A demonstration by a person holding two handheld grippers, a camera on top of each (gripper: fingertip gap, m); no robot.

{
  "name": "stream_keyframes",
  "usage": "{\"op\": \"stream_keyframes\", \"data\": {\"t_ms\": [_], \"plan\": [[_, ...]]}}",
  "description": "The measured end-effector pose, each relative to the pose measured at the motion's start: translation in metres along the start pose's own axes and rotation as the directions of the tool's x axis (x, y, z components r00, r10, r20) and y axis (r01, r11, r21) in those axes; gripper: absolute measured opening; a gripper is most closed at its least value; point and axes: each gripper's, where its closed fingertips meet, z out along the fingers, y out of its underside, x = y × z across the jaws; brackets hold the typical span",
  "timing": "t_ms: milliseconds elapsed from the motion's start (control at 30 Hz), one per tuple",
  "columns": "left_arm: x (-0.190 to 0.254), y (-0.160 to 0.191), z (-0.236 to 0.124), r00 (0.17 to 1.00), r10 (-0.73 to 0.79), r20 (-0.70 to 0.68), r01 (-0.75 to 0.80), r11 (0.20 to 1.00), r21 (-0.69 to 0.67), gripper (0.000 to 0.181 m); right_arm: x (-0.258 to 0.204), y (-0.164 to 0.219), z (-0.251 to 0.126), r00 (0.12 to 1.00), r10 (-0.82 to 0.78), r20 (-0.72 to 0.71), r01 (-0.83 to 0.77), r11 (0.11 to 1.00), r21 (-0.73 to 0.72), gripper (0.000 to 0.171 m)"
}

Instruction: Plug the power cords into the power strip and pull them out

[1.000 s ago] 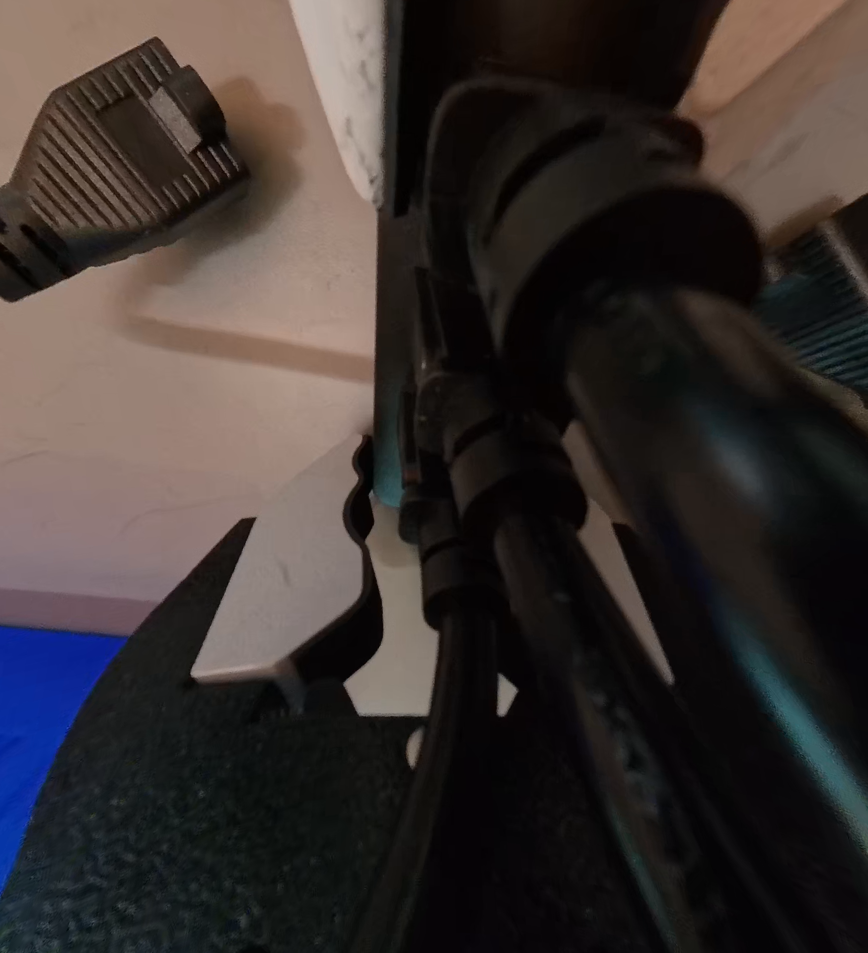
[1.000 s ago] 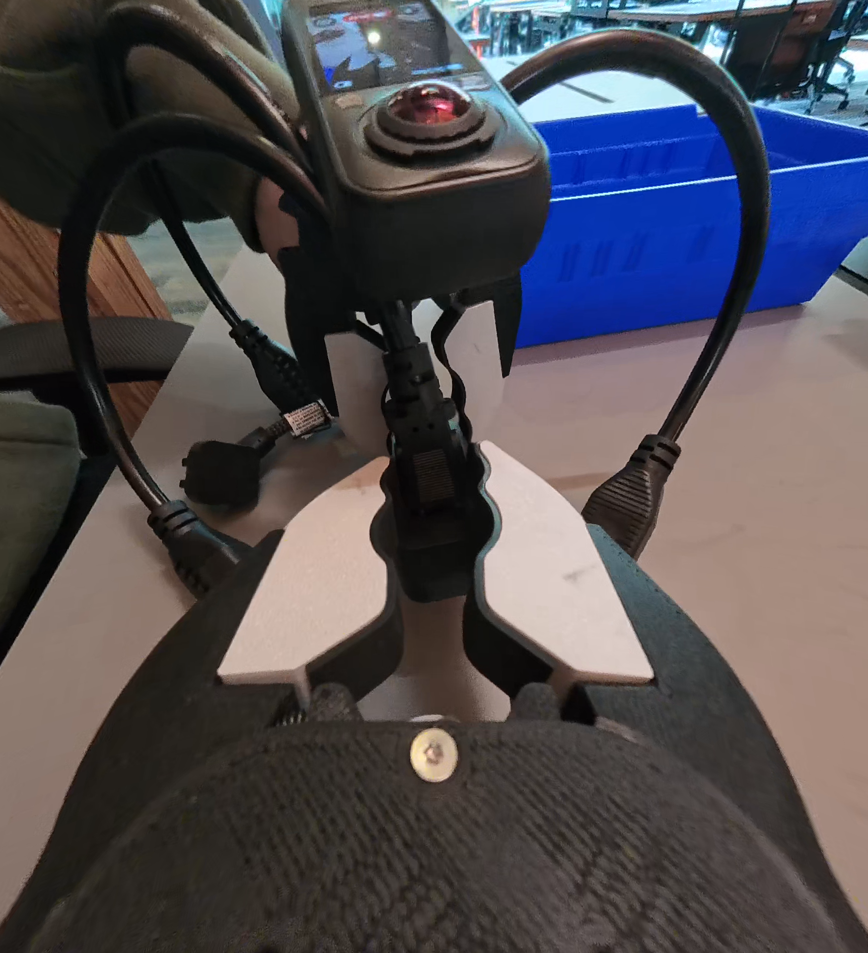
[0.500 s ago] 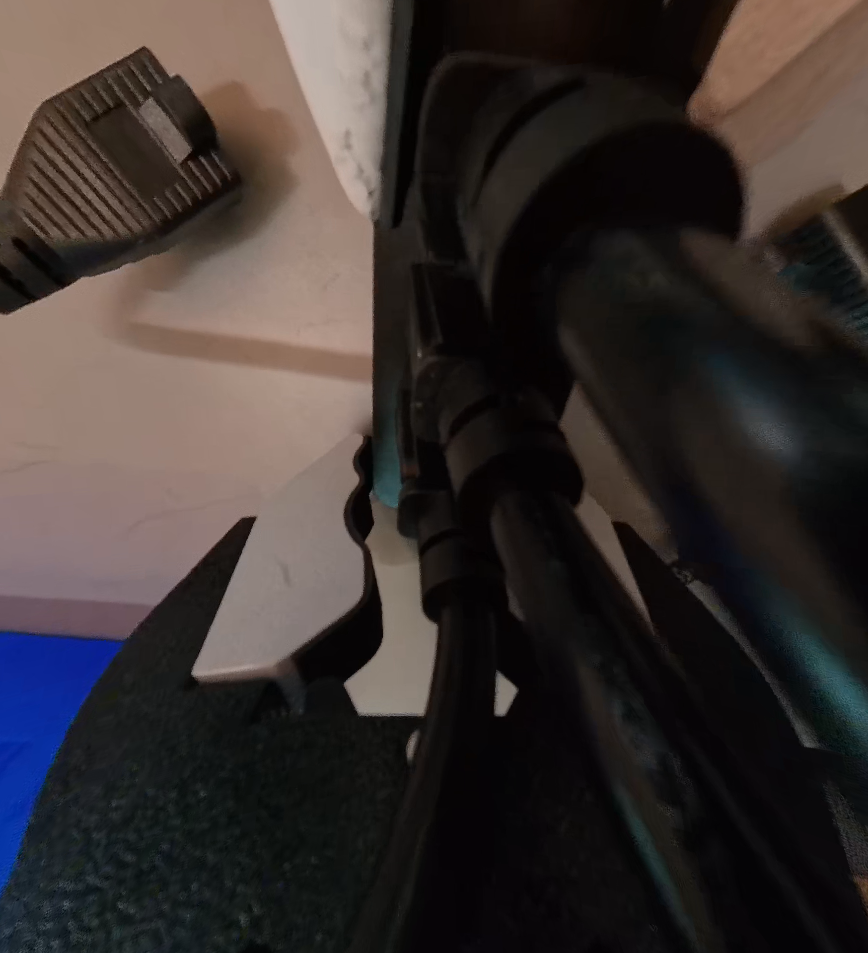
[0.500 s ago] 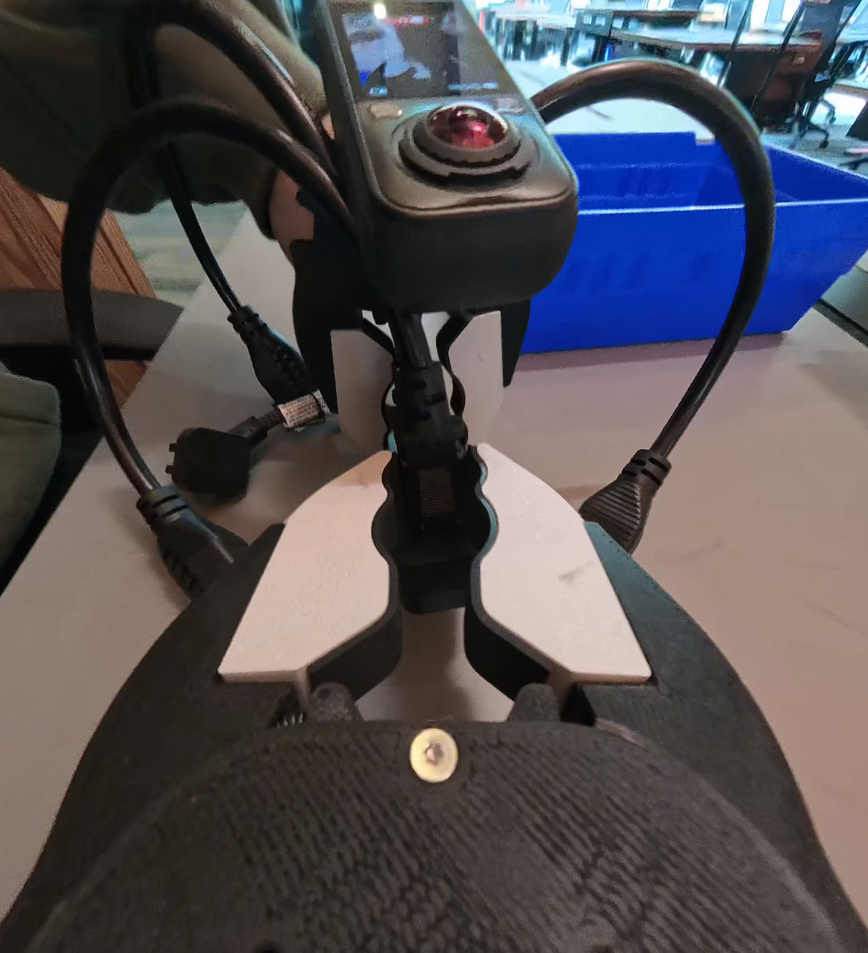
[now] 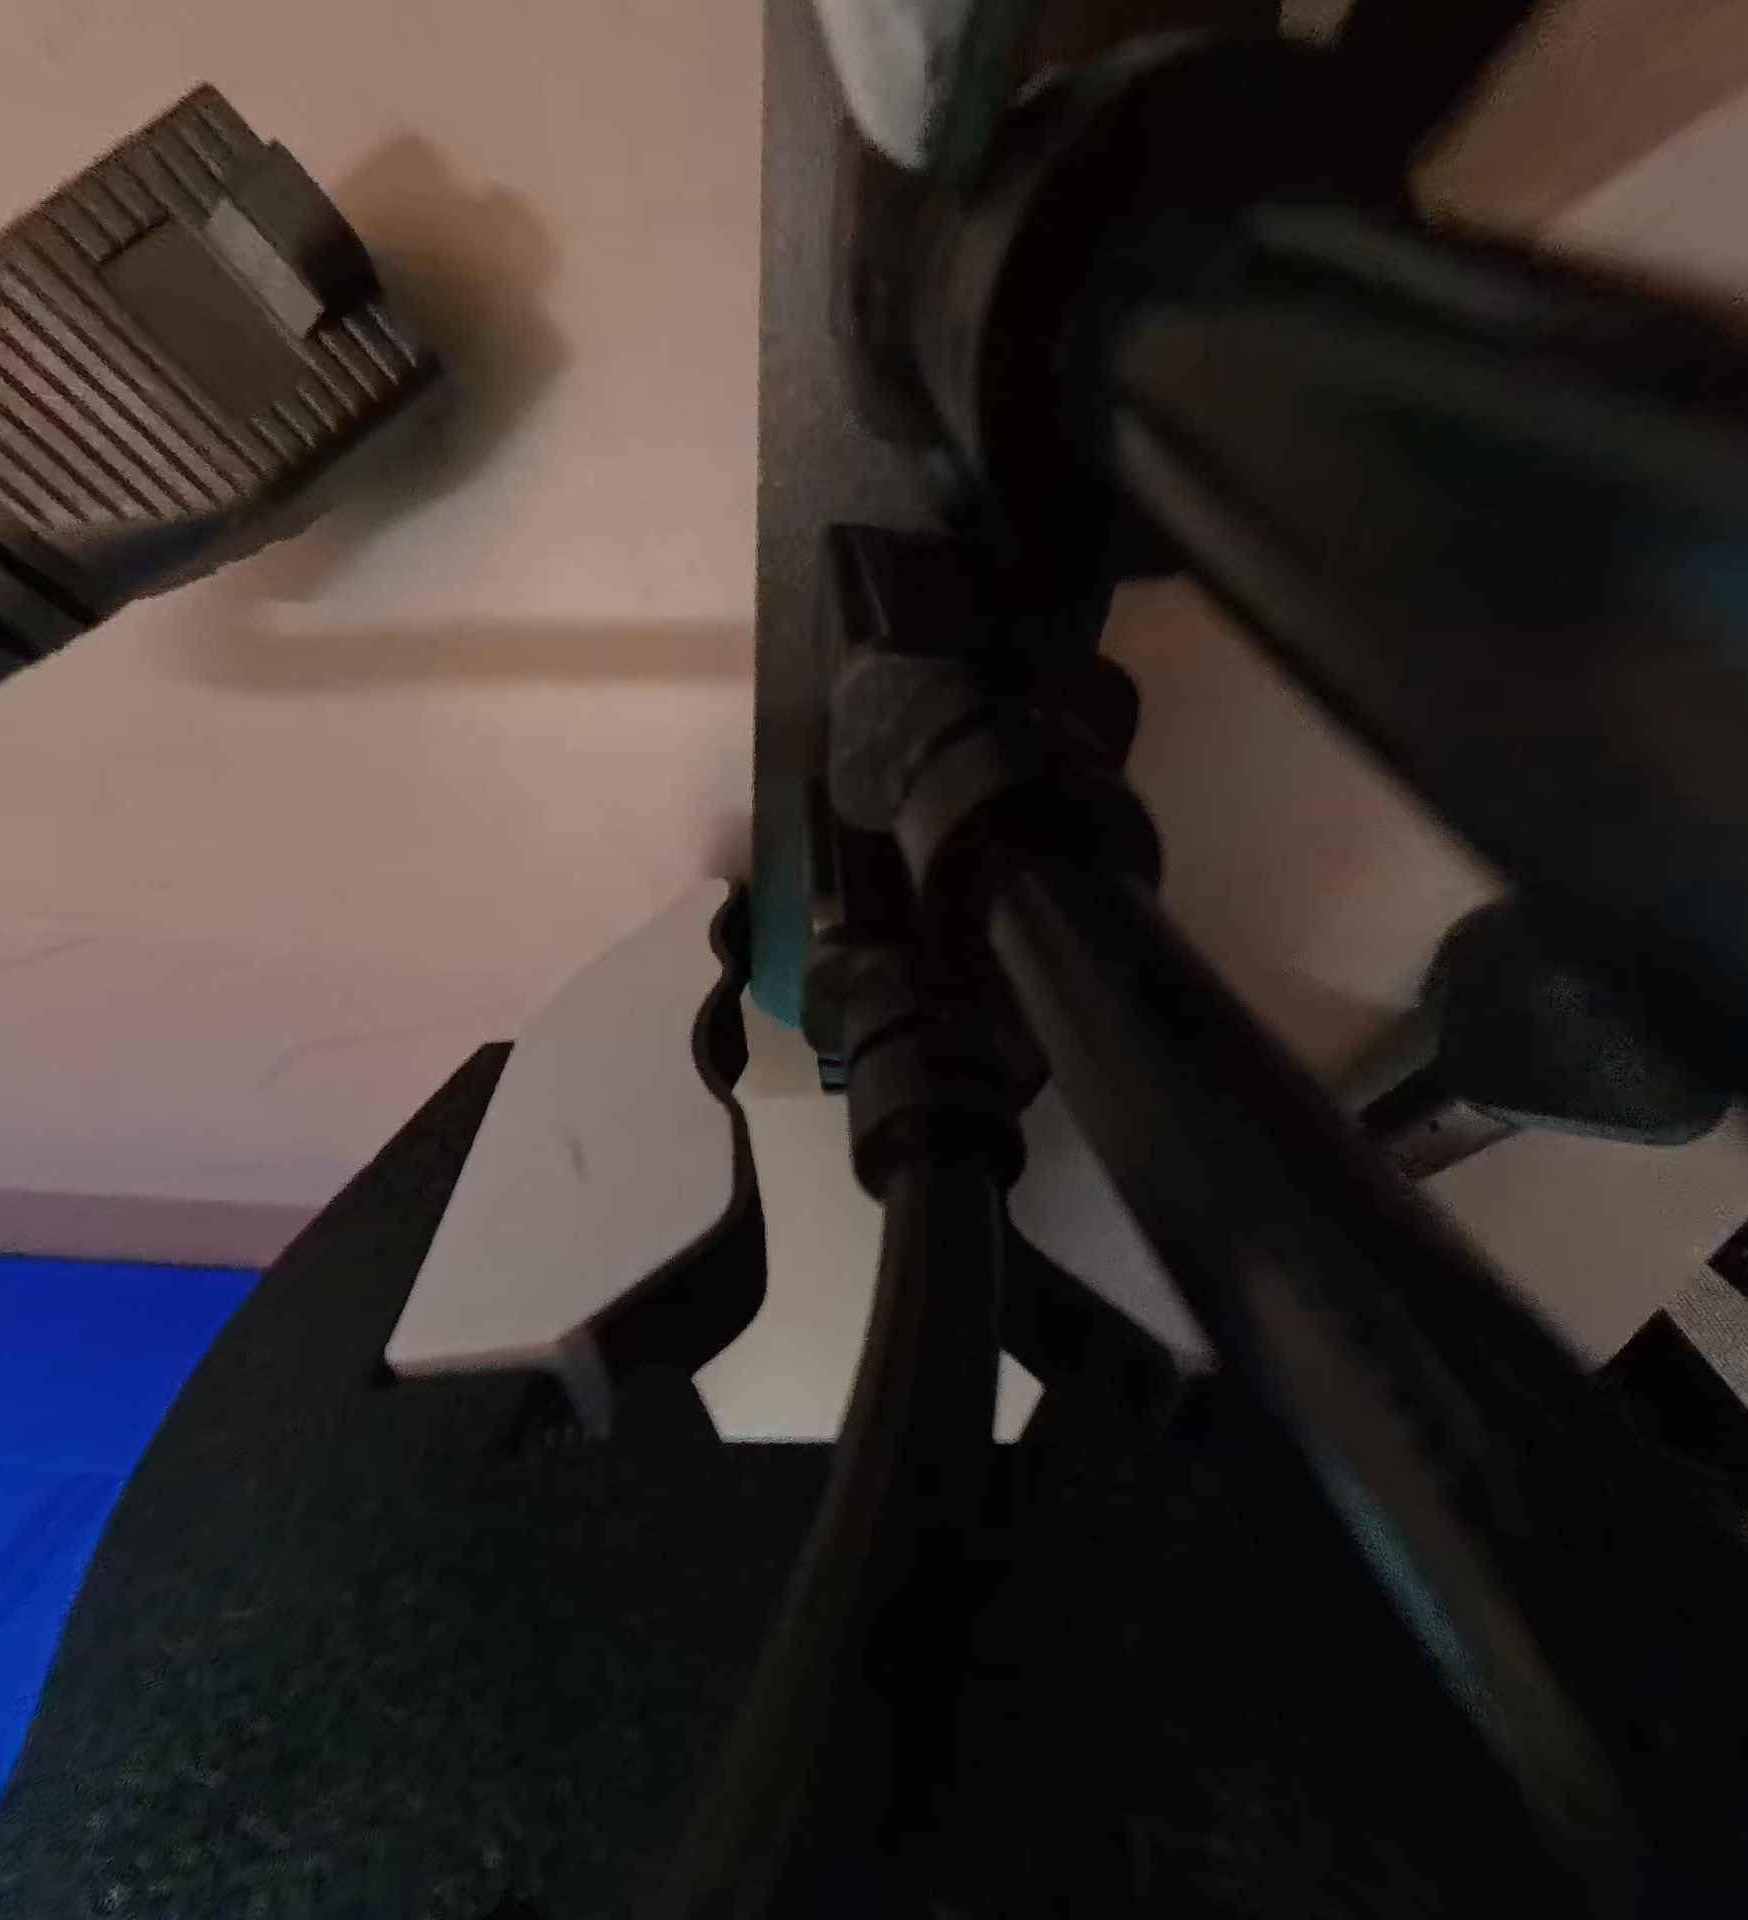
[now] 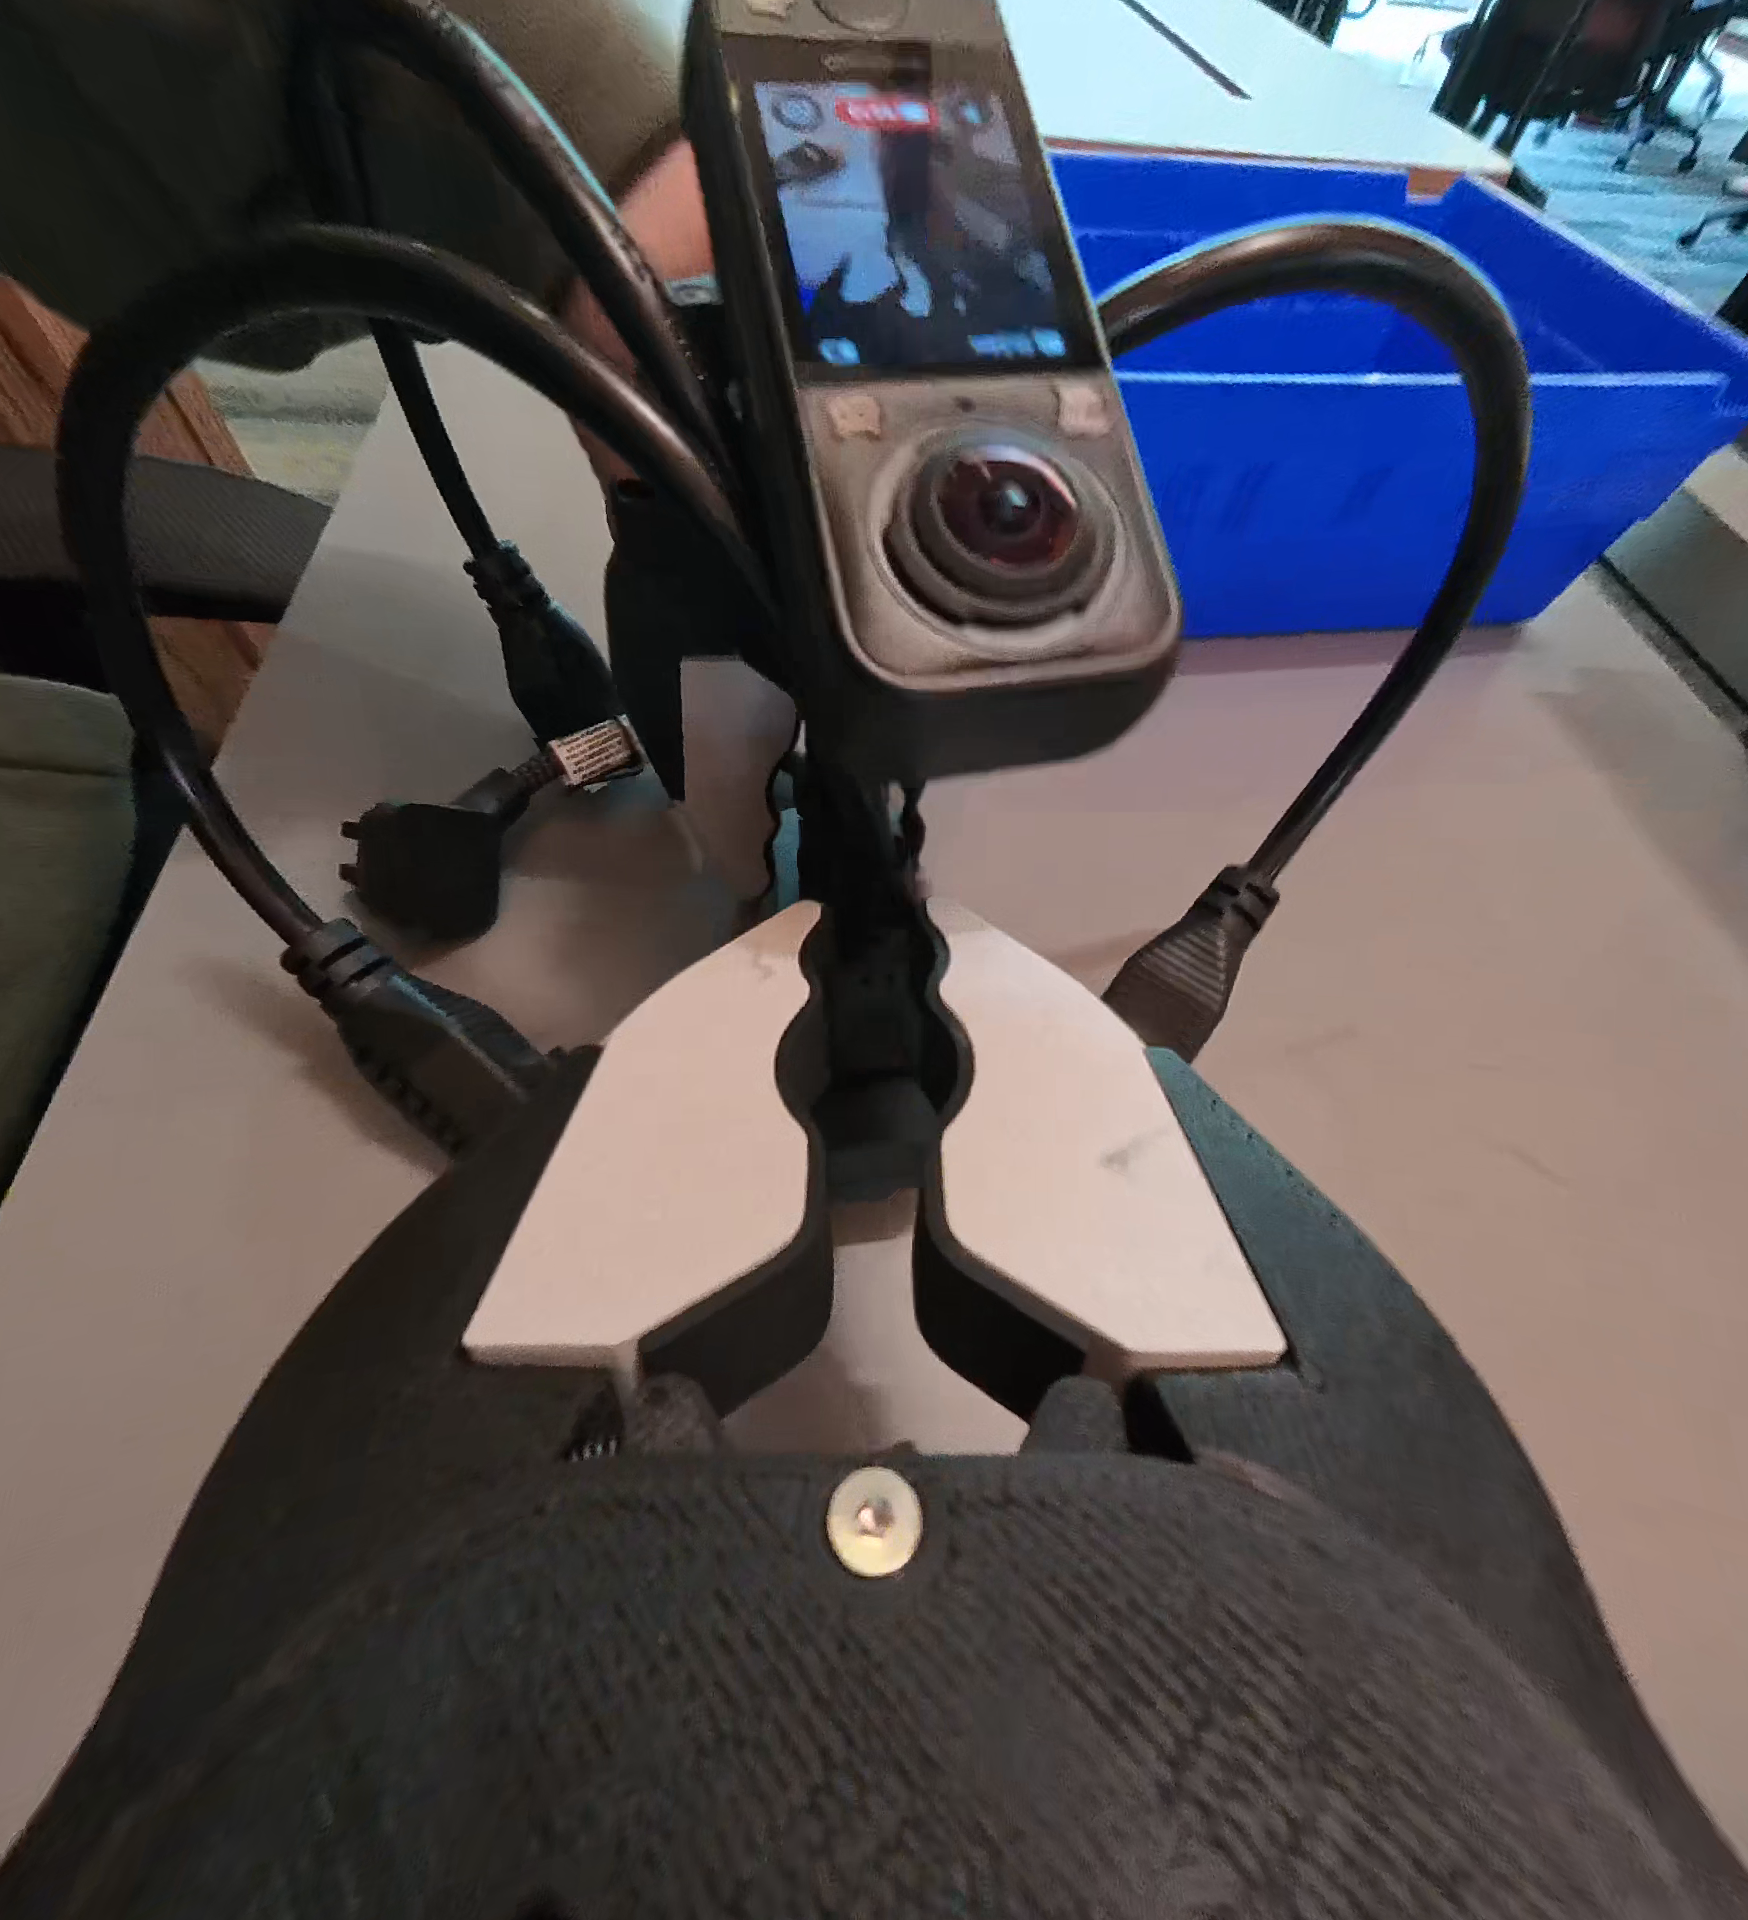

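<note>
Black plastic fills my right gripper (image 6: 875,1049): its white fingers (image 6: 678,1138) are pressed narrow on a cord connector (image 6: 875,1117) that points straight ahead along them. Directly in front, nose to nose, my left gripper (image 6: 745,769) and its camera (image 6: 953,436) face me on that same line. In its own view the left gripper (image 5: 880,1049) seems clamped on a dark slab with plugs (image 5: 963,790) seated in it, probably the power strip (image 5: 797,520), though cables hide one finger and I cannot tell for sure. Any pull should run straight back along my fingers. Loose connectors (image 6: 1187,982) lie beside me on the table (image 6: 1472,987).
</note>
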Motion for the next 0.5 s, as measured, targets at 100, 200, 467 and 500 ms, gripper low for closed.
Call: {"op": "stream_keyframes", "data": {"t_ms": [100,200,467,500], "plan": [[-0.001,-0.006,-0.004,0.999,-0.012,0.033,0.009,0.995,0.098,0.045,0.002,0.011,-0.003,0.999,0.023,-0.036,-0.024,1.0,-0.015,0.013],[-0.001,-0.01,-0.008,0.998,-0.007,0.065,-0.008,0.975,0.224,0.043,0.002,0.015,-0.004,0.998,0.054,-0.045,-0.054,0.998,-0.013,0.013],[0.001,-0.013,-0.017,0.991,0.0,0.132,-0.063,0.877,0.477,0.04,-0.005,0.004,0.003,0.999,0.012,-0.031,-0.014,0.999,-0.051,0.012],[0.001,-0.013,-0.017,0.993,-0.008,0.116,-0.05,0.874,0.483,0.04,-0.004,0.003,0.004,0.999,0.005,-0.039,-0.008,0.998,-0.07,0.011]]}}
